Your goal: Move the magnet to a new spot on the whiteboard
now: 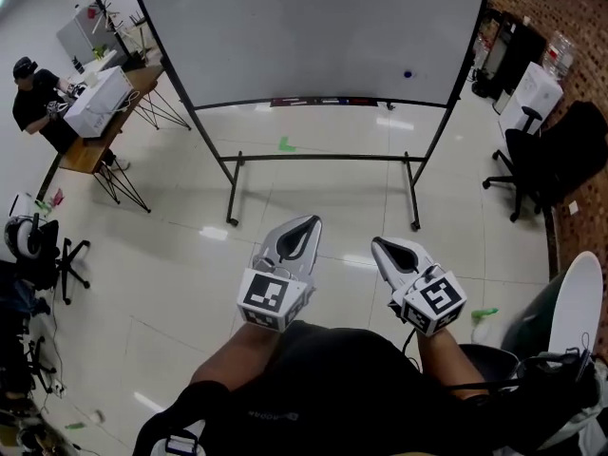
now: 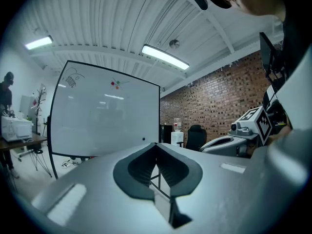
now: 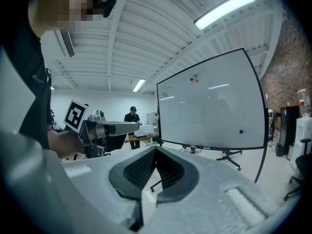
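Far left: a person (image 1: 36,98) at a bench (image 1: 90,150), well clear of the work. Centre: whiteboard (image 1: 313,36) on its stand (image 1: 323,157), w/ open floor btwn it and the operator.

Left hand-held gripper (image 1: 306,224) sits low in the head view. Jaws are together at the tips, nothing btwn them. It points roughly level twd the board but is well apart from it. Right hand-held gripper (image 1: 380,245) is just beside it, same story: jaws closed, empty, aimed at the board.

Magnet (image 1: 408,74), a small blue dot, is on the board's lower right, near the bottom rail. It also shows as a dot in both gripper views. Further right: black office chair (image 1: 551,160), out of the way.

Step in hand, as I read it: the approach. Neither gripper is near the magnet, so the task has barely begun.

To do it well:
- Use the right gripper, since it's on the magnet's side.
- Open the jaws before arrival, not at the board.
- Come in square to the surface, straddle the magnet and pinch its sides. It's prob. small & low-profile, so a skewed pinch may slip off.
- Set it on a bare patch away from the red/green marks (image 2: 115,84) up top.
- Let go only once it's flat on the board.
- Mind the stand's feet when stepping in.
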`<state>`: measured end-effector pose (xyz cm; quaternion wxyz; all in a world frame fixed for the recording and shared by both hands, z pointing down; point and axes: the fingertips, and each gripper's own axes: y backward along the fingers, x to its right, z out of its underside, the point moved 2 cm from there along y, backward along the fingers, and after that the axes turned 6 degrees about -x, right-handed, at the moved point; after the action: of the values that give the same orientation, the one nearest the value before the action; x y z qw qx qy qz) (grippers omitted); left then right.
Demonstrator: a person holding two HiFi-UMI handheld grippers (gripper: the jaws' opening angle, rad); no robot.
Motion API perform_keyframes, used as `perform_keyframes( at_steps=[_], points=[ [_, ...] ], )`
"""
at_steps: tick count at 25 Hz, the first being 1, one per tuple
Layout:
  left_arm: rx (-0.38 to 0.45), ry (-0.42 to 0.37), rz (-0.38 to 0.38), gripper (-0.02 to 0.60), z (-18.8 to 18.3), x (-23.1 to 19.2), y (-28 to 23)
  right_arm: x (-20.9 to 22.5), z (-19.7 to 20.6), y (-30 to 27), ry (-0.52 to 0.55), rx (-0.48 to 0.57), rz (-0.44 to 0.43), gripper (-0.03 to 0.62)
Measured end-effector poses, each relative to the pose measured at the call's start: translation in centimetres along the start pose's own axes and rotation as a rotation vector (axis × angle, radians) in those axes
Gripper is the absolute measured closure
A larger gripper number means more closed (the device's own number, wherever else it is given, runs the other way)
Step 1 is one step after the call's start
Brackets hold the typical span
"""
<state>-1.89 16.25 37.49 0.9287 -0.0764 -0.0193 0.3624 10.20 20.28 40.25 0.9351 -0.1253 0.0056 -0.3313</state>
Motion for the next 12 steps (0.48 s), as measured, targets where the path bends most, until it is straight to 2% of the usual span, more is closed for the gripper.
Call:
perform_keyframes(
  at_steps=[4, 12],
  points=[
    [-0.019, -0.013, -0.013, 0.565, -0.9, 0.3, -1.2, 1.7, 0.2, -0.6, -0.025, 0.001, -0.028, 0.591],
    [-0.043, -0.014, -0.065, 0.565, -0.3, -2.8, -3.3, 4.0, 0.3, -3.7, -0.047, 0.011, -0.056, 0.591]
  ],
)
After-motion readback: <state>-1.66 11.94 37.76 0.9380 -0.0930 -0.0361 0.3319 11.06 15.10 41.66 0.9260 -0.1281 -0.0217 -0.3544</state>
